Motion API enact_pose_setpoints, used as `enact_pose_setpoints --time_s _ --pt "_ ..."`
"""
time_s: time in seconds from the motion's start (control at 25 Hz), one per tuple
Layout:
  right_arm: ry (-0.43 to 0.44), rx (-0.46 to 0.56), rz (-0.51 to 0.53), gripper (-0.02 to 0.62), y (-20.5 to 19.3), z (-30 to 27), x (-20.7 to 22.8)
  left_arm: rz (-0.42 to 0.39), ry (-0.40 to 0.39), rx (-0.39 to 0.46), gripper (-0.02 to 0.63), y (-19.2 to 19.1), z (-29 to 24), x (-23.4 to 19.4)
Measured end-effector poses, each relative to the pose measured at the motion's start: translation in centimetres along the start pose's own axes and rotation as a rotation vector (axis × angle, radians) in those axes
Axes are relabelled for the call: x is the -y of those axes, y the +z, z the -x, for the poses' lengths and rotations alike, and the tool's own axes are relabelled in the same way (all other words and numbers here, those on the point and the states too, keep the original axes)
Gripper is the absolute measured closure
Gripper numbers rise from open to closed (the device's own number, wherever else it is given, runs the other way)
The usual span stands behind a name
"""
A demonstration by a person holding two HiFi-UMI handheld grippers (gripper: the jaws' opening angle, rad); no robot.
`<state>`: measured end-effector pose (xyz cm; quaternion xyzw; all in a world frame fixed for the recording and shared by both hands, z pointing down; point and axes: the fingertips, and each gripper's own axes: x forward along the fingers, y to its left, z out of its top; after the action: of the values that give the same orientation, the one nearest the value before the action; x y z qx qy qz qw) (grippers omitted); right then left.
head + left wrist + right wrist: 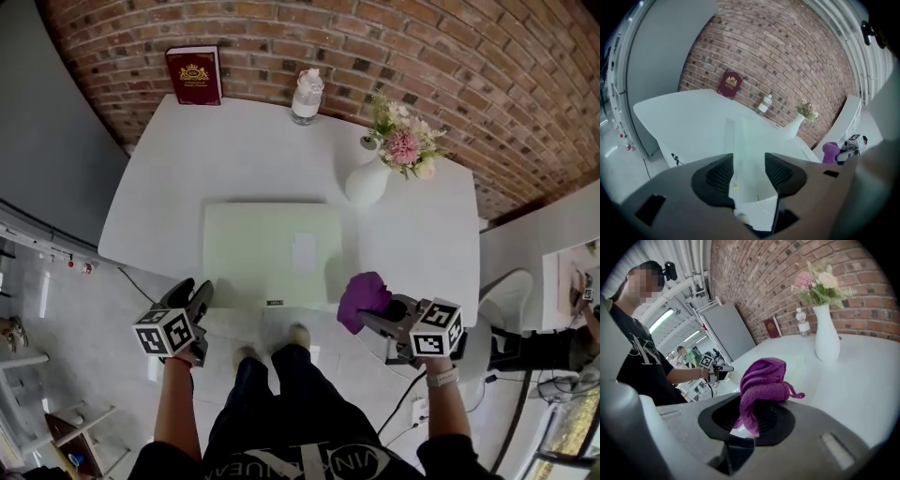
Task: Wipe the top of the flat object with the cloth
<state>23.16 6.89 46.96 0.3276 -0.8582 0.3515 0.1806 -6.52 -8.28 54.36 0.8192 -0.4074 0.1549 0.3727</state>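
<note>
a white desk (234,155) stands against a brick wall (394,47), and a pale green flat object (272,253) lies on its near half, its front edge close to the desk's near edge. a small white patch (305,251) sits on top of it, right of the middle.

the right gripper (375,319) has its jaws clenched on a purple cloth (364,298). the cloth is bunched up and sticks out past the jaw tips, just beside the flat object's near right corner. in the right gripper view the cloth (764,380) is pinched between the jaws of the right gripper (754,420) and mounds up above them, with a loose thread hanging to one side. whether it touches the desk cannot be told.

the left gripper (202,292) is at the near left corner of the flat object, at the desk's edge. in the left gripper view the jaws of the left gripper (749,171) are released. the flat object (745,140) shows in the gap between them, and the pads do not press on it.

along the wall side of the desk are a dark red book (194,75) standing upright, a clear bottle (307,96) and a white vase (367,180) of flowers (405,141). all are well apart from the flat object except the vase, which is near its far right corner.
</note>
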Motion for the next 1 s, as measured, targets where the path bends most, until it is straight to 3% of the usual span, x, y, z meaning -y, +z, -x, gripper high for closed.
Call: enact_pose_setpoints --time_s 0.16,0.28,0.52,0.68,1.0 --pt "0.043 0.081 0.169 0.515 5.9 -1.0 -2.2 0.005 0.059 0.098 0.382 1.1 2.4 -0.4" --pt "0.088 0.102 0.305 0.515 10.1 -3.6 -3.3 0.061 0.113 0.124 0.342 -0.2 3.6 -0.5" --pt "0.171 0.071 0.497 0.515 16.0 -10.2 -4.5 0.221 0.129 0.157 0.308 -3.5 3.5 1.2" --pt "0.182 0.023 0.608 0.515 18.7 -14.9 -4.8 0.282 0.144 0.156 0.305 -4.9 2.9 1.8" --pt "0.098 -0.097 0.826 0.515 22.0 -24.1 -5.6 0.486 0.034 0.166 0.305 -6.5 0.8 1.3"
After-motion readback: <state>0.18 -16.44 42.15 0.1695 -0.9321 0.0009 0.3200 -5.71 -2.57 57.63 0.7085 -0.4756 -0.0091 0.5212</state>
